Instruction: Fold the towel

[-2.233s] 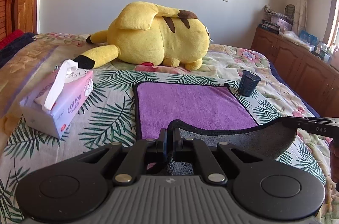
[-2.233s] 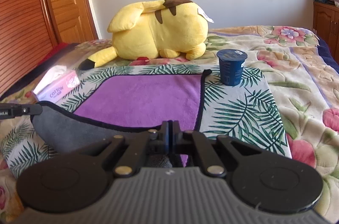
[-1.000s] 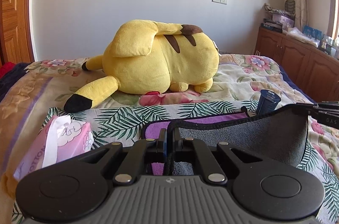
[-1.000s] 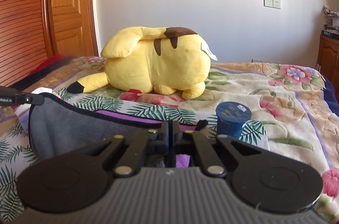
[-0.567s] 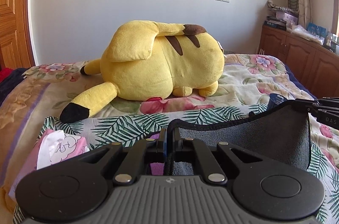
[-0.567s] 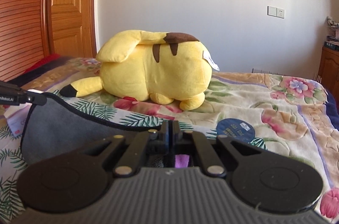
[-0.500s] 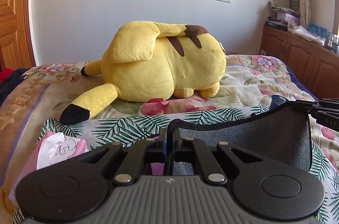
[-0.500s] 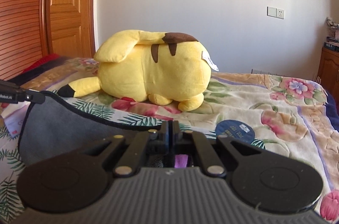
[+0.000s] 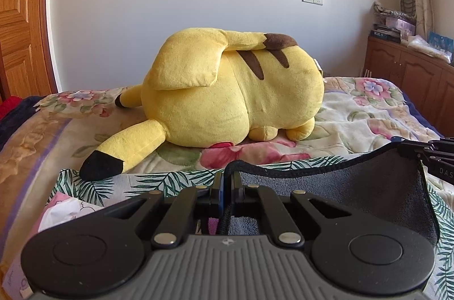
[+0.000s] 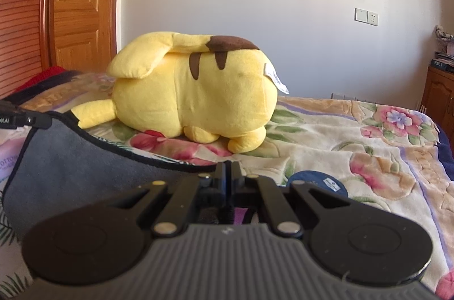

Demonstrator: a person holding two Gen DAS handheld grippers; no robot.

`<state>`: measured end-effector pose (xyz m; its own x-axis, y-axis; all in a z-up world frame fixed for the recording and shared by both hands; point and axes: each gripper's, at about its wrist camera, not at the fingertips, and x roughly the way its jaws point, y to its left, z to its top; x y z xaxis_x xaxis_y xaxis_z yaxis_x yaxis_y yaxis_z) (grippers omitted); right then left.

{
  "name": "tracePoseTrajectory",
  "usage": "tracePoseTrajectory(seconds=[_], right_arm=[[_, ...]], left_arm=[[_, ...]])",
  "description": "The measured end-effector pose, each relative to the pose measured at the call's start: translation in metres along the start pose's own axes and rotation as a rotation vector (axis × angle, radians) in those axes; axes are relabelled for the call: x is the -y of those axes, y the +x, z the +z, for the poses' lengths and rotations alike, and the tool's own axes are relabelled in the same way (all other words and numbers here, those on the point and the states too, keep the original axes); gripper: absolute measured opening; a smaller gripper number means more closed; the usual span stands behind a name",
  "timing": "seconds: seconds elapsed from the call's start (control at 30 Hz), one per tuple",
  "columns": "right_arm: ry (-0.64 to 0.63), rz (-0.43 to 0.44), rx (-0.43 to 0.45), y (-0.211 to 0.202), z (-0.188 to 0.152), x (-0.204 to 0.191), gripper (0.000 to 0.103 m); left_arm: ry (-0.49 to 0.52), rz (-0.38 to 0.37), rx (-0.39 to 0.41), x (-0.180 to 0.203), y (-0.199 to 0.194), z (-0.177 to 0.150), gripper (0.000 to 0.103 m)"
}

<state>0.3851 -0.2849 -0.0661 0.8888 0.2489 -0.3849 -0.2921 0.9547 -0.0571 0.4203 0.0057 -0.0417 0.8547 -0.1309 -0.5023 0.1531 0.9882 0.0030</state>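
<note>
The towel (image 9: 354, 195) is purple on one face and grey on the other, with a black hem. Its grey side hangs lifted between my two grippers above the bed. My left gripper (image 9: 226, 180) is shut on one corner of the hem. My right gripper (image 10: 227, 172) is shut on the other corner. In the right wrist view the grey sheet (image 10: 71, 169) stretches left to the left gripper's tip (image 10: 31, 119). A sliver of purple shows under each gripper. The rest of the towel is hidden below them.
A big yellow plush toy (image 9: 227, 98) lies on the floral bedspread (image 9: 369, 118) just beyond the towel. A blue-lidded cup (image 10: 317, 183) stands to the right. A pink tissue box (image 9: 65, 212) is at the left. Wooden cabinets (image 9: 411, 78) stand right, a wooden door (image 10: 79, 16) left.
Both grippers have carried the towel's near edge up and forward toward the plush toy. The purple face has dropped out of sight and the toy looms larger.
</note>
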Motion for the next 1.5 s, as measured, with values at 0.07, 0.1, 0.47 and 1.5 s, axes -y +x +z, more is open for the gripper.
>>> tracePoseTrajectory(seconds=[0.07,0.1,0.47,1.5], right_arm=[[-0.016,-0.005,-0.008,0.007,-0.002,-0.001,0.004],[-0.024,-0.008,-0.014,0.011,-0.004,-0.002,0.004],[0.010,0.001,-0.105,0.036,-0.025,0.008,0.004],[0.029,0.040,-0.173,-0.004,-0.022,-0.001,0.045]], left_arm=[[0.003,0.005,-0.011,0.000,0.009,-0.001,0.000],[0.007,0.010,-0.018,-0.001,0.013,-0.003,0.000],[-0.004,0.051,-0.086,-0.005,0.049,-0.025,0.000],[-0.001,0.041,-0.090,0.023,-0.008,-0.025,0.057]])
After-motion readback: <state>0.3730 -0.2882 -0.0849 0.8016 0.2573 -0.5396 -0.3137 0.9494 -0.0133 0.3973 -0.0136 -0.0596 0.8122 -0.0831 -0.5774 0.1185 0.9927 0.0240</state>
